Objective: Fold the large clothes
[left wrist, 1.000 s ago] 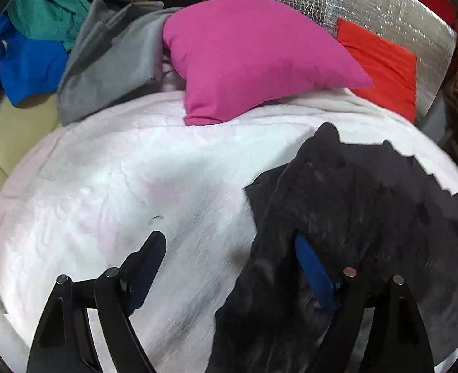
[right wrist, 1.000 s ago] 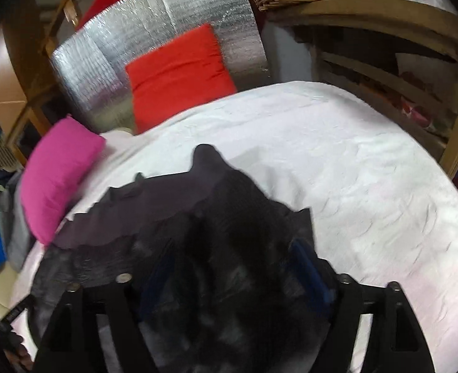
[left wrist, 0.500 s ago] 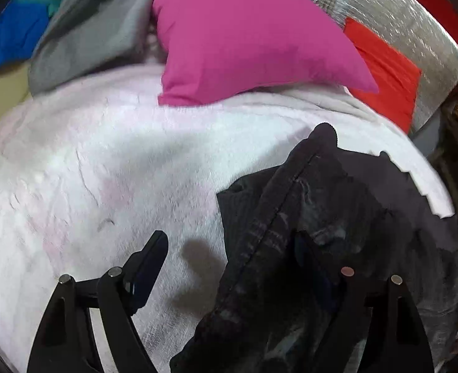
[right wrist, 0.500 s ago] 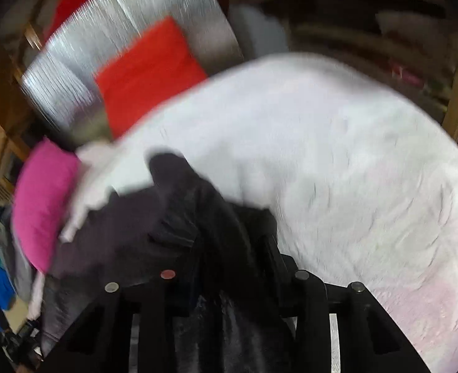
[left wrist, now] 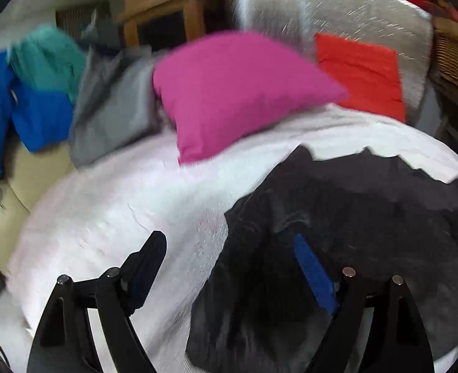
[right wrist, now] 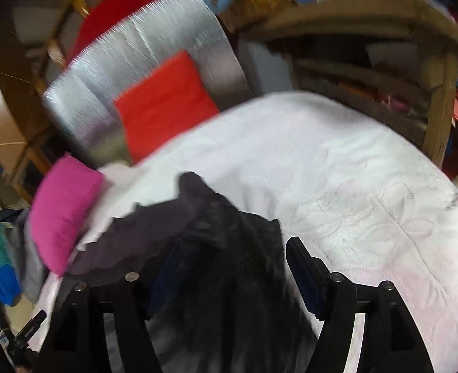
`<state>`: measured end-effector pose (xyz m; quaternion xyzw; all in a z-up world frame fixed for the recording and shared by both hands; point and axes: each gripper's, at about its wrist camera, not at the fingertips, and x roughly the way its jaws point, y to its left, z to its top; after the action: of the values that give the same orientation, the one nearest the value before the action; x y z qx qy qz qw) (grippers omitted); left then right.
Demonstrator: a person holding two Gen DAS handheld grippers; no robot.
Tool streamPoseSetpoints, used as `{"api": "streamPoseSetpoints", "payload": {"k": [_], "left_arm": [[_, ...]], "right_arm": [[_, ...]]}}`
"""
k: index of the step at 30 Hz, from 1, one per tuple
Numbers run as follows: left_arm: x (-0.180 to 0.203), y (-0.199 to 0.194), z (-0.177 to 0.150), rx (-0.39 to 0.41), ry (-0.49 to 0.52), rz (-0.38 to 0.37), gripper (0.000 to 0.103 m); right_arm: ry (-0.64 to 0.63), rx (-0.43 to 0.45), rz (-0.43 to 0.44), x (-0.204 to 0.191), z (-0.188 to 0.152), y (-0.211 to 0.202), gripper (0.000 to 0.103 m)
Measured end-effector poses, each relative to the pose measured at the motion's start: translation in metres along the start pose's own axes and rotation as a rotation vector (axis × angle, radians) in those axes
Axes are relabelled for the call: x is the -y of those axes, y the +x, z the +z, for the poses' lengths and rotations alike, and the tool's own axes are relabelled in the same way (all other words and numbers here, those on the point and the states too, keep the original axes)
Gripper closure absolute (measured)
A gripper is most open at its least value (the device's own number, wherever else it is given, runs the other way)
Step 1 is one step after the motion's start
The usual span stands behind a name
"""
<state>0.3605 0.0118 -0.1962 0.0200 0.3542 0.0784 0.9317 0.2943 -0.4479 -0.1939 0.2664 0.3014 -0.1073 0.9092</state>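
Observation:
A large black garment (left wrist: 353, 223) lies bunched on the white blanket (left wrist: 129, 205) of the bed. My left gripper (left wrist: 226, 248) is open, its left finger over bare blanket and its right finger over the garment's left edge. In the right wrist view the same garment (right wrist: 226, 248) lies between and under the fingers of my right gripper (right wrist: 232, 255), which is open; a grey part of the garment (right wrist: 142, 233) spreads to the left. Both views are motion-blurred.
A pink pillow (left wrist: 235, 90) and a red pillow (left wrist: 362, 71) lean against a silver padded headboard (left wrist: 337, 9). Grey (left wrist: 111, 105), teal and blue clothes (left wrist: 33, 105) are piled at the back left. Wooden shelves (right wrist: 384, 62) stand to the bed's right.
My right gripper was shut on the garment half a second ago and has opened. Both grippers have pulled back and up. The garment has settled flatter on the blanket.

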Motion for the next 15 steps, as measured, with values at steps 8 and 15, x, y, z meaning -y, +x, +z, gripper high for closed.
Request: {"api": "streamPoseSetpoints", "payload": {"k": [8,15], "left_arm": [[0.016,-0.109,-0.021,0.115,0.066,-0.067,0.013],[0.002,-0.203,-0.034,0.209,0.044,-0.051,0.012]], "right_arm": [[-0.17,0.081,0.02,-0.049,-0.053,-0.104,0.026],[-0.307,0.066,0.022,-0.1,-0.094,-0.18,0.025]]}}
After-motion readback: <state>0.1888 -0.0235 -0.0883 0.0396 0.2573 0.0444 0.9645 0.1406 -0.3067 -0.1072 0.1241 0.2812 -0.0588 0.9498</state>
